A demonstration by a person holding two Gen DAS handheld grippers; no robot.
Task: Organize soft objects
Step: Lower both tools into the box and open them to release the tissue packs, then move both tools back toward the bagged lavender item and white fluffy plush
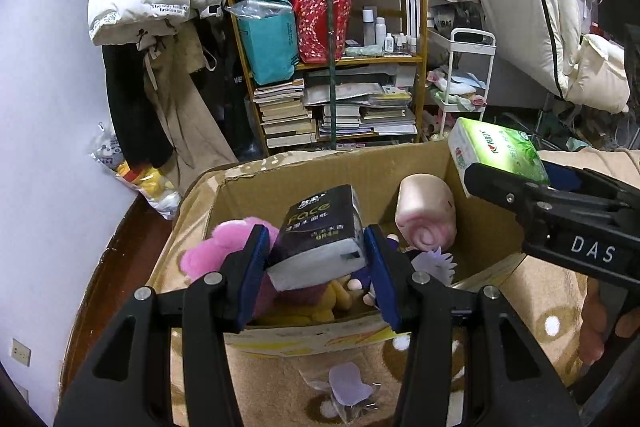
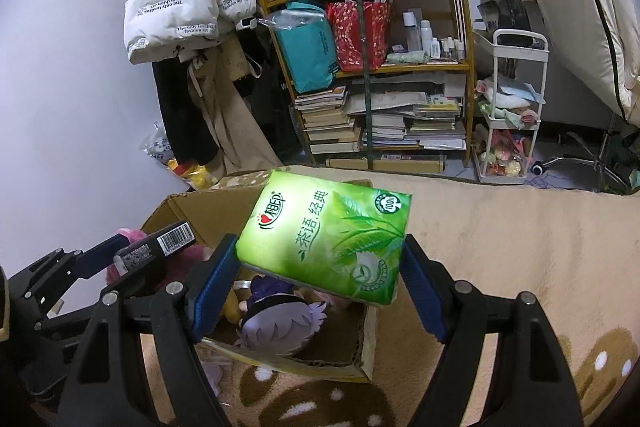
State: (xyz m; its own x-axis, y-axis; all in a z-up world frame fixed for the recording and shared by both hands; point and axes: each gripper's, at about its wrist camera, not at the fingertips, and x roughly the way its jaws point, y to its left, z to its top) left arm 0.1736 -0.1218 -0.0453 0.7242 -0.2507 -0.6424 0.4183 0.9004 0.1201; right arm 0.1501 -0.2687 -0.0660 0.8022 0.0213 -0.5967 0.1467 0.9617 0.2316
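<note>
A black tissue pack with gold lettering and a pale grey end is seen between the blue pads of the black left tool. A bright green tissue pack printed with tea leaves is framed by the right tool. A brown cardboard box is filled with pink, yellow and purple-haired plush toys

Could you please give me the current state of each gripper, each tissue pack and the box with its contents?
left gripper: shut on the black tissue pack.
right gripper: shut on the green tissue pack.
black tissue pack: held tilted above the box.
green tissue pack: held tilted over the box.
cardboard box: open, flaps out.
pink plush: lying in the box.
purple-haired doll: lying in the box.
</note>
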